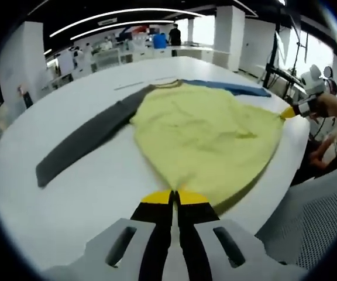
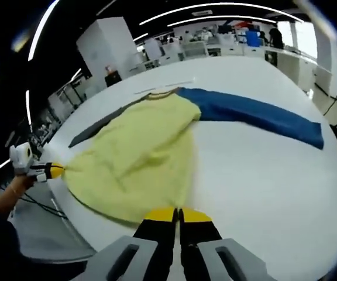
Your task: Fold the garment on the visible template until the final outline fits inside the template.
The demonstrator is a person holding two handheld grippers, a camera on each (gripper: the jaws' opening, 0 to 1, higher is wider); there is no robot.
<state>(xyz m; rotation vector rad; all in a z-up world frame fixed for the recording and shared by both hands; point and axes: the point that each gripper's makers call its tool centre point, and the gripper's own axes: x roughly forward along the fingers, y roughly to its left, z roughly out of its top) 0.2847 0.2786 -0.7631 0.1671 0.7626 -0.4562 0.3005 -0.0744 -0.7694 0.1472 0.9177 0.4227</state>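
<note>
A long-sleeved garment lies flat on the white round table [image 1: 75,193], hem toward me. Its body [image 1: 206,132] [image 2: 139,158] is yellow. One sleeve is grey [image 1: 86,140] [image 2: 89,133], the other blue [image 1: 233,88] [image 2: 256,114]. My left gripper [image 1: 175,196] is shut on one hem corner, and in the right gripper view it shows at the left [image 2: 54,171], pulling that corner to a point. My right gripper [image 2: 178,213] is shut on the other hem corner, seen from the left gripper view at the right [image 1: 290,112]. The hem is stretched between them.
A thin pale strip [image 1: 139,84] [image 2: 162,86] lies on the table just beyond the collar. The table edge runs close under both grippers. A grey mesh chair [image 1: 315,216] stands beside it. Desks and people stand far behind.
</note>
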